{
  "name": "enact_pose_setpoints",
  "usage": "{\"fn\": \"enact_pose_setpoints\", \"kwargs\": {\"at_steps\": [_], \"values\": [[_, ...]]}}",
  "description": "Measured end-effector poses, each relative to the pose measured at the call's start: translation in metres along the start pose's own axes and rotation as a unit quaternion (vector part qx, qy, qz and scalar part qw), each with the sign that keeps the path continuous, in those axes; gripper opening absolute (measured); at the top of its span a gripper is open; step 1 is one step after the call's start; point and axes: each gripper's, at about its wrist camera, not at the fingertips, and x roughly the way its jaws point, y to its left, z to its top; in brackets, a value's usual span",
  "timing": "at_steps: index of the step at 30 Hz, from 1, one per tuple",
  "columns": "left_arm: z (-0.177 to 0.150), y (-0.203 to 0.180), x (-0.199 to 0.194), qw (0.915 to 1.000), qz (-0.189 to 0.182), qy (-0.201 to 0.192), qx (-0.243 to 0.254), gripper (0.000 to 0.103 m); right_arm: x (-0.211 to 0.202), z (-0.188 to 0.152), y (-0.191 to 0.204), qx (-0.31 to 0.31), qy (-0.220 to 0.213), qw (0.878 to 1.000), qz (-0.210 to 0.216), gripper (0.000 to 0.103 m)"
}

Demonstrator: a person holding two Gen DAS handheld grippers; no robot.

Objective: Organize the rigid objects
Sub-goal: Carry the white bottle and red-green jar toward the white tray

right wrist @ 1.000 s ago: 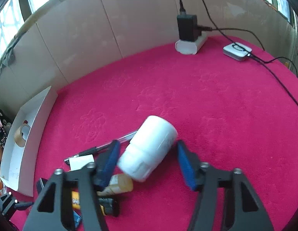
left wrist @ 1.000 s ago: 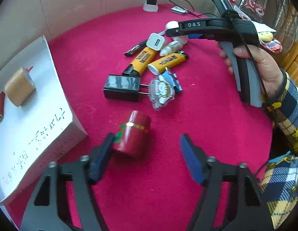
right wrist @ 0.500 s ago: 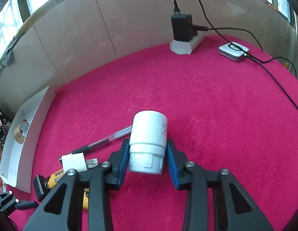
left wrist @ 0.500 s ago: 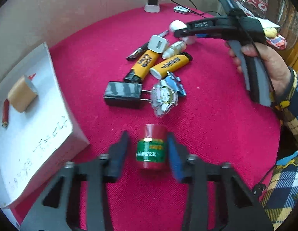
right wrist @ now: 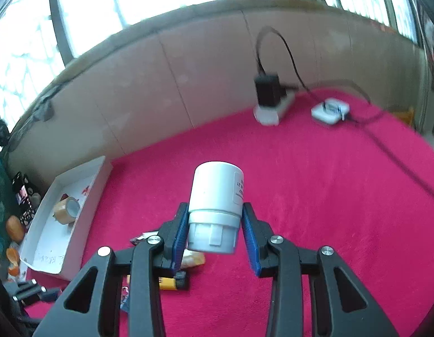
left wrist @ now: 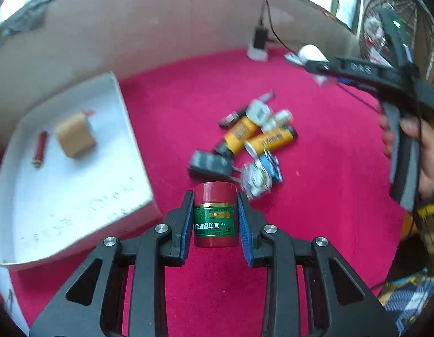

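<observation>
Left gripper [left wrist: 215, 219]: clamped on red jar [left wrist: 215, 214]. Right gripper [right wrist: 214, 229]: clamped on white bottle [right wrist: 215, 210], gripped low at cap; risk: bottle pivots, slips before far-left white tray [left wrist: 127, 129].

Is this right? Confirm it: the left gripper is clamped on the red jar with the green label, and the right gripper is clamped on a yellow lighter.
Not quite. The left gripper does clamp the red jar, but the right gripper holds a white bottle, as the right wrist view shows. The yellow lighters lie on the red cloth.
</observation>
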Motion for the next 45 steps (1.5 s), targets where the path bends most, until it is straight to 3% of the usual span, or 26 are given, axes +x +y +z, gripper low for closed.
{"fn": "enact_pose_setpoints", "kwargs": {"at_steps": [9, 17, 45], "values": [[0.013, 0.018, -0.021, 0.9973, 0.041, -0.049, -0.037, 0.029, -0.031, 0.011, 0.040, -0.036, -0.036, 0.998, 0.037, 0.036], [0.012, 0.028, -0.034, 0.9941, 0.053, -0.075, -0.057, 0.029, -0.044, 0.012, 0.064, -0.070, -0.052, 0.994, 0.060, 0.036], [-0.003, 0.062, -0.057, 0.9831, 0.081, -0.114, -0.118, 0.029, -0.047, 0.002, 0.115, -0.121, -0.040, 0.987, 0.094, 0.037]]}}
